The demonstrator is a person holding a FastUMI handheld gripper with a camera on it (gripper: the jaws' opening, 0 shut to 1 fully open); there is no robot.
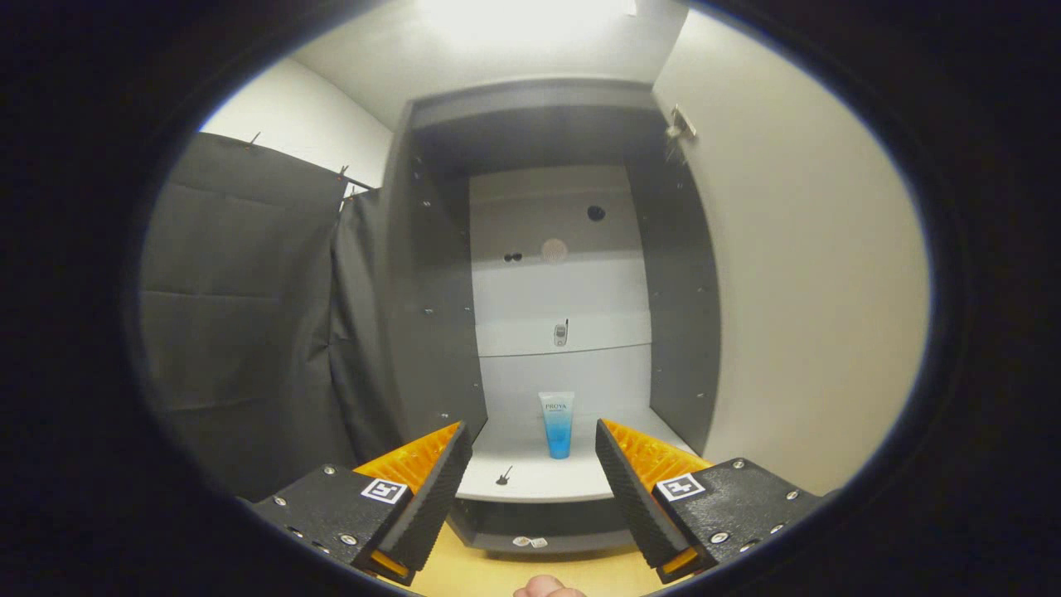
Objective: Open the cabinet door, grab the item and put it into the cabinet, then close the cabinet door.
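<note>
Already Shelved: The Tube Stands Upright Inside the Open Cabinet

Plainly, the gripper (533,477) holds nothing: its two fingers (431,485) stand wide apart, with bare air between them. Below them, toward six o'clock, lies a strip of wooden bench (497,572), and a bit of a person's hand (547,589) shows at the very bottom.

Just beyond the fingers, at twelve o'clock from the gap between them, a small tube (557,424) stands on the lower shelf (530,481) of the cabinet (431,315). It is apart from both fingers and well inside the cabinet mouth. Its long axis runs straight up and down: the broad flat end points to twelve o'clock, and the narrower blue end rests on the shelf at six o'clock. Whether that lower end is a cap cannot be told at this size.

By its look the tube is a light, soft-walled plastic thing, smooth and likely a little slippery, and it probably tips easily, standing on a narrow foot. A hard pinch would dent it. If it needs taking again, the best hold seems to be across the middle of its body, from three and nine o'clock, with gentle pressure.

At two o'clock the pale cabinet door (796,290) hangs swung open, a hinge (680,124) near its top corner. At ten o'clock dark cloth (240,315) hangs beside the cabinet. The door is not yet closed.
</note>
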